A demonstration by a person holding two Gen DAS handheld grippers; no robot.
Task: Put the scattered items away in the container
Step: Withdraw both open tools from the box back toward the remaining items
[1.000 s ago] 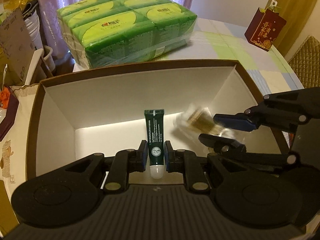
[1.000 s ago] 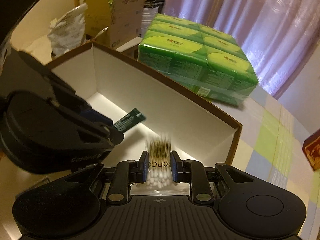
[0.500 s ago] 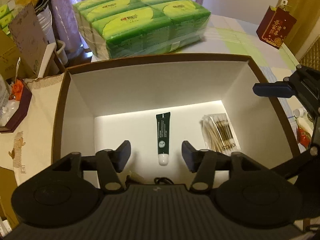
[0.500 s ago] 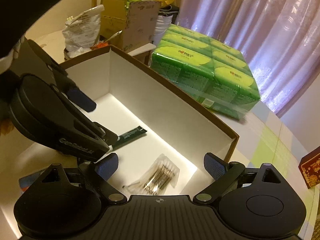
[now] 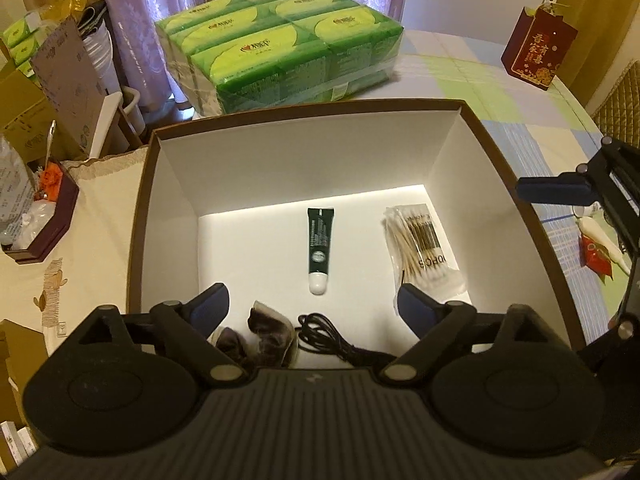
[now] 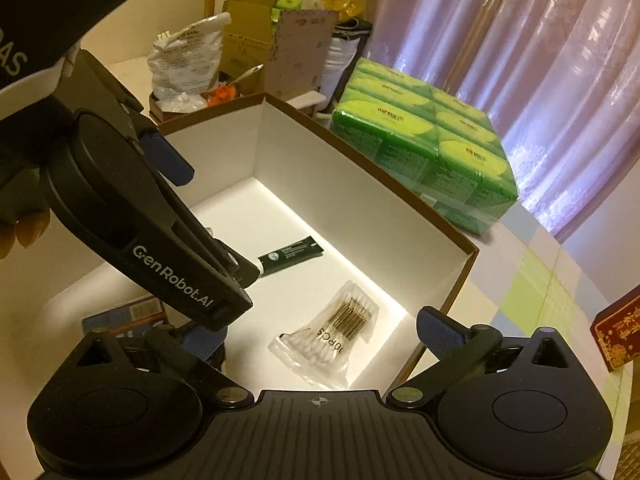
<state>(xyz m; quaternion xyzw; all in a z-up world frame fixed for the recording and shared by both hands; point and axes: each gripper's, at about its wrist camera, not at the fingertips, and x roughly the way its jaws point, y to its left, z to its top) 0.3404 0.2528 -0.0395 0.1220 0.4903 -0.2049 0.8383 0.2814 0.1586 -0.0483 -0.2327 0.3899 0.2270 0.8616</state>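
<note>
1. Your left gripper (image 5: 312,306) is spread wide with nothing between its blue pads, poised above the near end of the open box (image 5: 304,110) and looking down into it.
2. Your right gripper (image 6: 320,334) is also spread wide and empty; it sits over the box's right side, one blue pad above the floor of the box and the other out past the brown rim.
3. In the right wrist view the left gripper's black body crosses the frame from the upper left, with part of your hand (image 6: 20,232) behind it at the left edge.
4. The dark green tube (image 5: 319,248) lies flat on the white floor near the middle, cap toward you, well apart from every wall.
5. The clear bag of cotton swabs (image 5: 422,250) lies to the right of the tube, apart from it and just beside the right wall.
6. At the near end, close under your left fingers, lie a coiled black cable (image 5: 320,330) and a crumpled dark packet (image 5: 268,330); the near wall is hidden by the gripper.
7. The left half of the box floor is bare white.
8. Beyond the far rim stands a wrapped green tissue multipack (image 5: 280,40); whether it touches the box cannot be told.
9. On the checked tablecloth (image 5: 492,80) right of the box, behind your right gripper's finger, lie a red sachet (image 5: 596,256) and a white tube-like item (image 5: 602,236).
</note>
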